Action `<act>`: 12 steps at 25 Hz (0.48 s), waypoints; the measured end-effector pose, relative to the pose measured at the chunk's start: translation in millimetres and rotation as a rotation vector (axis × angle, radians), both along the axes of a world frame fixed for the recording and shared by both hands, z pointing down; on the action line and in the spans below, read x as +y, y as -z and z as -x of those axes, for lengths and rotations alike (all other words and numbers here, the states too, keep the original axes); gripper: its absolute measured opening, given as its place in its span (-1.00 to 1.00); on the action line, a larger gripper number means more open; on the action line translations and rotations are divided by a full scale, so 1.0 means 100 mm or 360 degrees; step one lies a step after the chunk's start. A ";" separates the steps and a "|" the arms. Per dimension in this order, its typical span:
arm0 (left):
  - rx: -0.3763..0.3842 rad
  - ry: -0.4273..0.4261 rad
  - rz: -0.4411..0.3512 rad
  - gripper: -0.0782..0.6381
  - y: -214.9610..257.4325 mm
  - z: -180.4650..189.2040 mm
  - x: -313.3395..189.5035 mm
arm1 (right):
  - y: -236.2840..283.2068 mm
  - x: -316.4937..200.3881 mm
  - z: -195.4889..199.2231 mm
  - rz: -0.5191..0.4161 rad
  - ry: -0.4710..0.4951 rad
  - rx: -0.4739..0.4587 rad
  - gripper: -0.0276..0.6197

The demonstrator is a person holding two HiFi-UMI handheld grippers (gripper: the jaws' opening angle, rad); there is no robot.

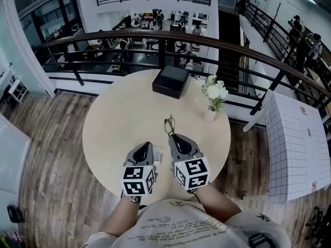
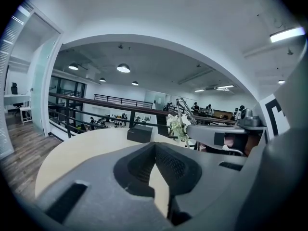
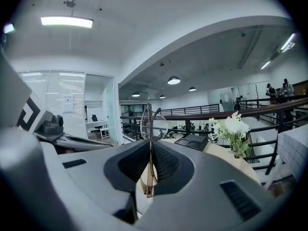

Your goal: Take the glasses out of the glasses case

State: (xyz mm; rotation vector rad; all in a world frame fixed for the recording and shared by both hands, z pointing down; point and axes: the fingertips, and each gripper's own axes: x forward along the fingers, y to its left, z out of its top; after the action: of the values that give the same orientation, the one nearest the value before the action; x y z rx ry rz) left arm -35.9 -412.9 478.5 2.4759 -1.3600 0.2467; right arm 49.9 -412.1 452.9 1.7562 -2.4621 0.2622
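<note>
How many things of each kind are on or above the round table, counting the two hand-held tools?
Black rectangular glasses case: 1
Thin metal-framed glasses: 1
Small vase of white flowers: 1
Grey two-jaw tools, left tool and right tool: 2
Total: 5

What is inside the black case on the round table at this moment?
The black case shows two round hollows with no glasses in them; their floor is hidden behind the near rim. The glasses are outside, held in the right gripper.

L tool [image 1: 146, 145] + R tool [image 1: 172, 137] = 2; 1 glasses [image 1: 169, 123], 1 case [image 1: 170, 81], 1 flower vase [image 1: 209, 114], 1 table [image 1: 116, 123]
</note>
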 end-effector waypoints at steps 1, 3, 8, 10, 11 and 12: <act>-0.0003 -0.0003 0.0003 -0.75 -0.01 -0.01 0.00 | 0.01 -0.01 0.00 -0.0003 0.0001 -0.0003 -0.83; -0.0005 -0.0005 0.0004 -0.75 -0.01 -0.02 -0.01 | 0.01 -0.02 -0.01 -0.0004 0.0002 -0.0006 -0.83; 0.0002 0.0012 0.0003 -0.75 -0.01 0.02 -0.03 | -0.01 -0.03 0.01 0.0004 0.0016 -0.0005 -0.83; 0.0004 0.0018 0.0012 -0.75 -0.03 0.04 -0.04 | -0.03 -0.04 0.02 0.0011 0.0023 -0.0003 -0.83; 0.0005 0.0021 0.0017 -0.75 -0.04 0.04 -0.04 | -0.04 -0.04 0.02 0.0014 0.0024 -0.0002 -0.83; 0.0005 0.0022 0.0020 -0.75 -0.04 0.04 -0.04 | -0.05 -0.05 0.01 0.0016 0.0024 -0.0001 -0.83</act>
State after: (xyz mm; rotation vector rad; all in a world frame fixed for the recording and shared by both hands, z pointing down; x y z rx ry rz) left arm -40.2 -417.4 482.9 2.4547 -1.3698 0.2470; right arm 48.4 -416.8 458.0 1.7334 -2.4690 0.2736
